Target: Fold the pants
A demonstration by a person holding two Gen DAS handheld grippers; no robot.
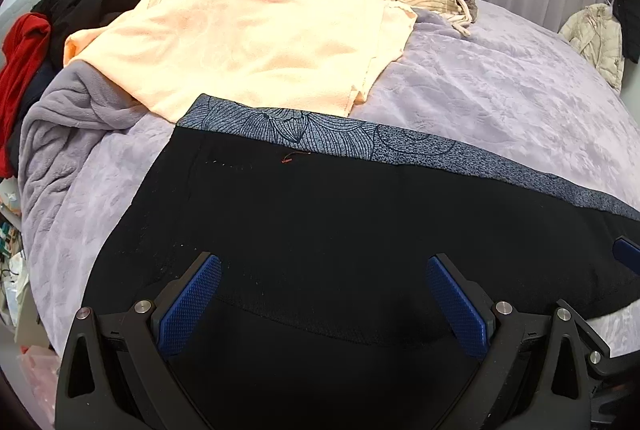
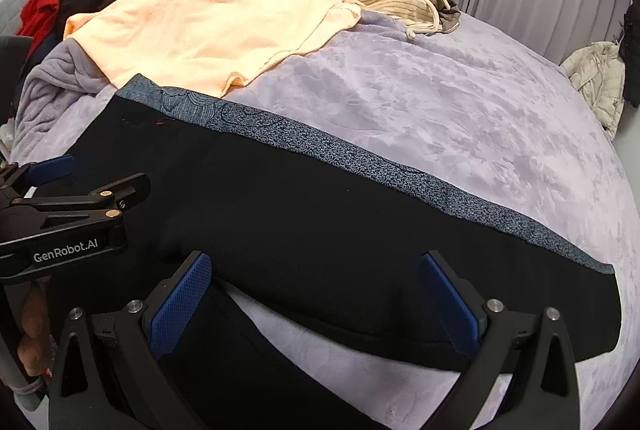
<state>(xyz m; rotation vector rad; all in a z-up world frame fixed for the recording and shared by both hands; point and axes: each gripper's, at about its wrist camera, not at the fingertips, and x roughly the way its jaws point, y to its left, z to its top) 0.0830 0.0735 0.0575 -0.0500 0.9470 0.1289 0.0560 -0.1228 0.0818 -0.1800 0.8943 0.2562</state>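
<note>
1. Here the pants (image 1: 320, 214) lie flat on the lavender bed (image 1: 500, 90), their long axis running from far left to near right, patterned strip along the far edge.
2. The left gripper (image 1: 322, 294) hovers over the left part, fingers wide apart, holding nothing.
3. The right gripper (image 2: 316, 294) sits over the near edge further right, likewise spread and empty.
4. Judging by this, each gripper is nearest its own end, so a fold would likely bring one end along that axis onto the other.
5. A peach cloth (image 1: 248, 38) lies just beyond the far left end.
</note>
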